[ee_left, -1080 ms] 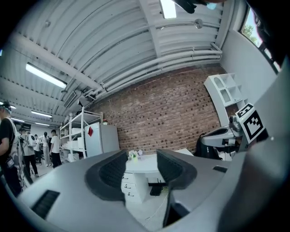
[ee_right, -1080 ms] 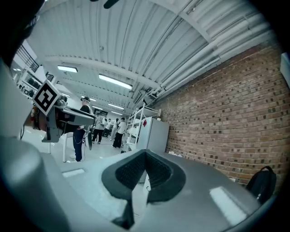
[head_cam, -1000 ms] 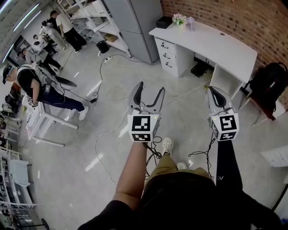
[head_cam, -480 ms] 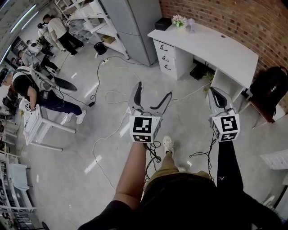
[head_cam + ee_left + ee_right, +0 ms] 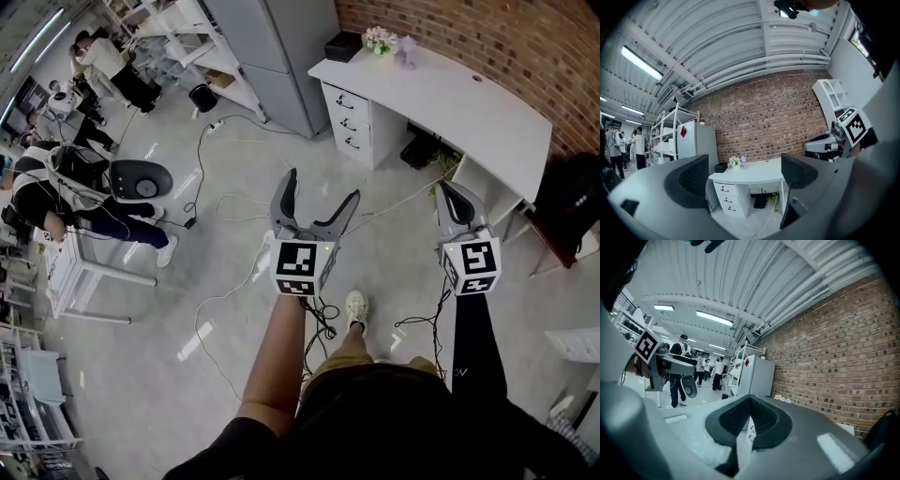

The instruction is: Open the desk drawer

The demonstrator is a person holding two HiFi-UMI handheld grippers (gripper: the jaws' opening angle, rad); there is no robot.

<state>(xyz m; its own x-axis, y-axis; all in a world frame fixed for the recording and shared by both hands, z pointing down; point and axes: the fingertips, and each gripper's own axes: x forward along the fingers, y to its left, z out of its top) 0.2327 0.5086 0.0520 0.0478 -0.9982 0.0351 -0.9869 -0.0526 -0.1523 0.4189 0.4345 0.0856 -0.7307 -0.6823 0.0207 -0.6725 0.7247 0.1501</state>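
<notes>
Left gripper (image 5: 323, 194): jaws spread as wide as I've seen them, just finished opening, nothing between the pads. From its own view I look straight through the gap at the desk (image 5: 450, 94). The right gripper (image 5: 452, 202) has its jaws pressed together at the tips and holds nothing. Both are held out level in front of the person, side by side, over the grey floor (image 5: 187, 309).

The desk is white and stands against the brick wall (image 5: 487, 37), up and to the right in the head view, well apart from both grippers. Its drawer stack (image 5: 349, 120) sits at the desk's left end: three drawers, one above another, each with a small dark handle, all flush and closed. On the desktop above them are a black box (image 5: 342, 45) and a small bunch of flowers (image 5: 378, 39).

A grey cabinet (image 5: 281, 47) stands just beside the desk's drawer end. Loose cables (image 5: 234, 202) trail across the floor between me and the desk. A seated person (image 5: 66, 202) is at a table far left.
</notes>
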